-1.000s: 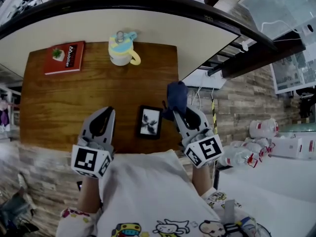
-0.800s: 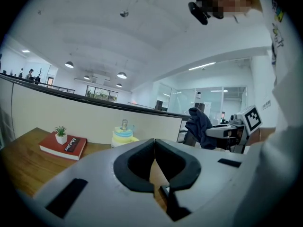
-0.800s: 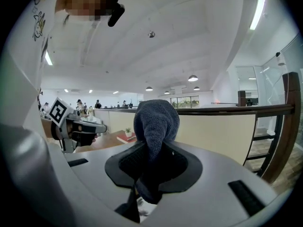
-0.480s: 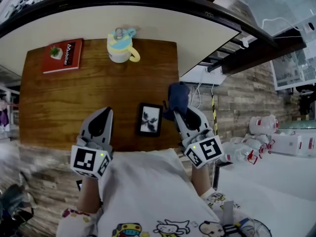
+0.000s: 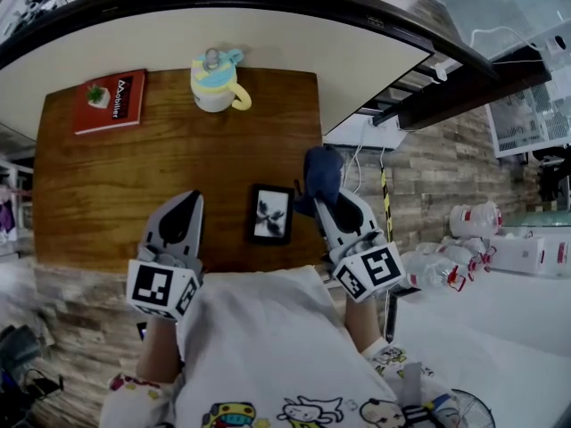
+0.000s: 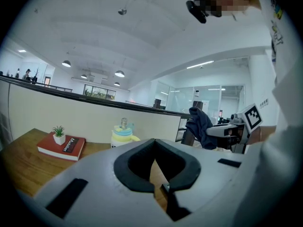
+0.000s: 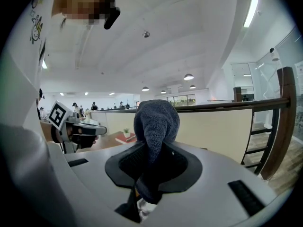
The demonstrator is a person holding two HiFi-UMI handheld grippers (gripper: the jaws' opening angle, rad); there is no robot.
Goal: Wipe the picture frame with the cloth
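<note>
A small black picture frame point(image 5: 270, 213) with a dark leaf print lies flat on the wooden table point(image 5: 116, 176), near its front edge. My right gripper point(image 5: 320, 196) is just right of the frame, shut on a dark blue cloth point(image 5: 320, 173) that bunches up above its jaws; the same cloth point(image 7: 155, 126) fills the right gripper view. My left gripper point(image 5: 190, 200) hovers left of the frame, shut with nothing between its jaws. In the left gripper view the closed jaw tips point(image 6: 154, 162) meet, and the cloth point(image 6: 200, 126) shows at the right.
A red book point(image 5: 111, 102) with a small plant on it lies at the table's far left corner. A pale mug with a yellow handle point(image 5: 215, 84) stands at the far middle. Beyond the table's right edge are a cable, brick-pattern floor and bottles point(image 5: 446, 270).
The left gripper's jaws have closed the last bit. Both grippers otherwise keep their places beside the frame; the view has shifted slightly.
</note>
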